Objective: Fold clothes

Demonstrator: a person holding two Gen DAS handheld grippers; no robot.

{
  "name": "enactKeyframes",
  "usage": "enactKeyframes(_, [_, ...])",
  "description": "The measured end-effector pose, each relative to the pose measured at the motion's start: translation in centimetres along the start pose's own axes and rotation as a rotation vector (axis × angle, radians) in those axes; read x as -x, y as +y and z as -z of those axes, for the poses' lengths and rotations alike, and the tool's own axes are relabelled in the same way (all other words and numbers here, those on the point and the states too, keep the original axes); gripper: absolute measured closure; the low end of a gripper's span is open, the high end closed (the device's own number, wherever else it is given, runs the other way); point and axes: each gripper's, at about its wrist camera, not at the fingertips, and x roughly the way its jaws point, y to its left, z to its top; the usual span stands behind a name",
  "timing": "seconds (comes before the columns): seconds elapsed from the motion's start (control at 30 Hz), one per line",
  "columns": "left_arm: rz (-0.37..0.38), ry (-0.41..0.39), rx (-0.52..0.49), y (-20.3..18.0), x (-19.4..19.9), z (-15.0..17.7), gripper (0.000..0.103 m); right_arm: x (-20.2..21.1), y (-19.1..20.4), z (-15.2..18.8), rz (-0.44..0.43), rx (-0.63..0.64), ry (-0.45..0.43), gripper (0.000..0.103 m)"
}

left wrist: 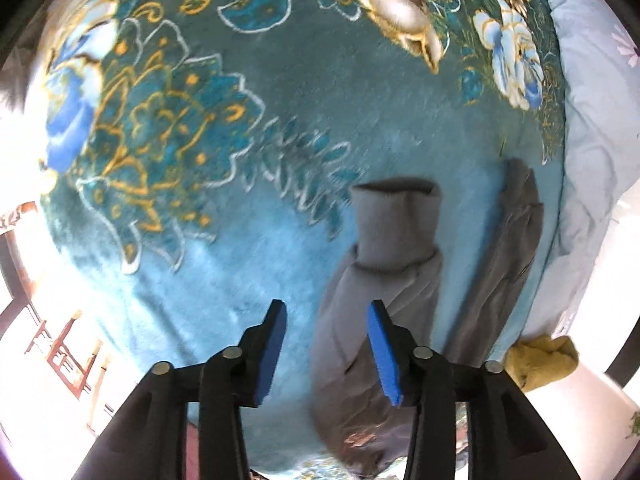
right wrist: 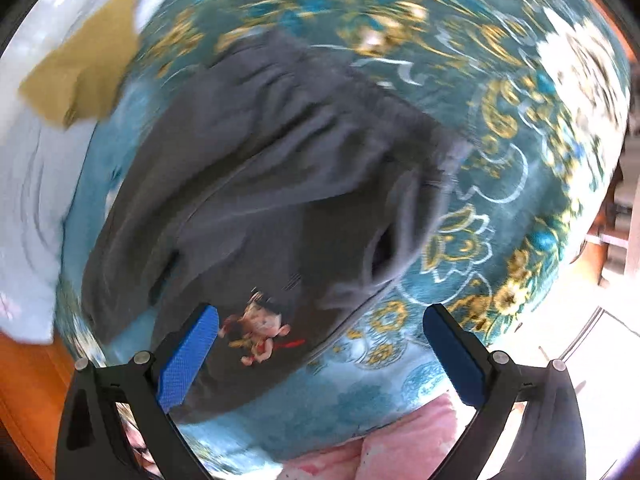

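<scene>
Left wrist view: left gripper tips apart w/ nothing between the blue pads, pointing down over the blanket. Grey trousers lie on the blanket just right of the pads; one cuffed leg end runs up from the right pad, 2nd leg lies a bit further right, near the blanket's right edge. Yellow cloth sits at the blanket's lower right corner, pale blue sheet beyond the right edge.

Right wrist view, blurry: right gripper spread wide, empty, aimed down at the trousers. Cartoon print on the grey fabric sits beside the left pad; right pad is over bare blanket. Trousers look bunched and wrinkled, a dark opening showing toward the blanket's right half. Yellow cloth upper left of the trousers, pink fabric below the blanket's near edge.
</scene>
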Motion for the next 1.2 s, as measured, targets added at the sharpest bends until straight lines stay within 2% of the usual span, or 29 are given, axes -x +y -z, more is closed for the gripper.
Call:
enactKeyframes(0.23, [-0.056, -0.035, -0.007, -0.7, -1.1, 2.3, 0.047, -0.8, -5.8, -2.4, -0.079, -0.114, -0.007, 0.001])
enactKeyframes(0.37, [-0.074, -0.075, -0.008, -1.8, -2.1, 3.2, 0.046, -2.4, -7.3, -3.5, -0.164, -0.144, 0.012, 0.003])
enactKeyframes(0.43, [-0.070, -0.087, -0.009, -2.0, -2.9, 3.2, 0.045, -3.9, -8.1, -3.7, -0.215, -0.173, 0.032, 0.013])
enactKeyframes(0.5, [-0.072, -0.092, -0.015, -2.1, -3.8, 2.9, 0.045, -5.0, -8.8, -3.8, -0.240, -0.205, 0.046, 0.030])
enactKeyframes(0.63, [-0.084, -0.101, -0.024, -3.1, -5.5, 2.3, 0.045, -6.6, -9.6, -4.1, -0.260, -0.240, 0.049, 0.038])
enactKeyframes(0.73, [-0.108, -0.100, -0.038, -3.4, -6.7, 1.8, 0.045, -7.4, -9.9, -4.5, -0.284, -0.261, 0.048, 0.057])
enactKeyframes(0.77, [-0.121, -0.103, -0.042, -3.5, -7.0, 1.7, 0.045, -7.4, -9.6, -4.6, -0.285, -0.255, 0.046, 0.066])
enactKeyframes(0.8, [-0.131, -0.107, -0.046, -3.6, -7.2, 1.7, 0.047, -7.4, -9.3, -4.7, -0.285, -0.247, 0.043, 0.069])
enactKeyframes(0.83, [-0.139, -0.111, -0.050, -3.7, -7.3, 1.6, 0.054, -7.4, -9.0, -4.8, -0.285, -0.240, 0.040, 0.072])
enactKeyframes(0.87, [-0.141, -0.112, -0.054, -3.9, -7.2, 1.6, 0.076, -7.4, -8.7, -4.9, -0.285, -0.232, 0.038, 0.078])
enactKeyframes(0.9, [-0.144, -0.112, -0.060, -4.1, -7.2, 1.7, 0.092, -7.2, -8.5, -4.9, -0.281, -0.228, 0.033, 0.082])
enactKeyframes(1.0, [-0.151, -0.109, -0.093, -5.3, -6.3, 1.7, 0.097, -6.4, -7.9, -4.7, -0.279, -0.231, 0.020, 0.090])
enactKeyframes(1.2, [-0.127, -0.108, -0.179, -6.8, -2.5, 1.9, 0.098, -2.3, -6.3, -4.3, -0.304, -0.186, -0.013, 0.094])
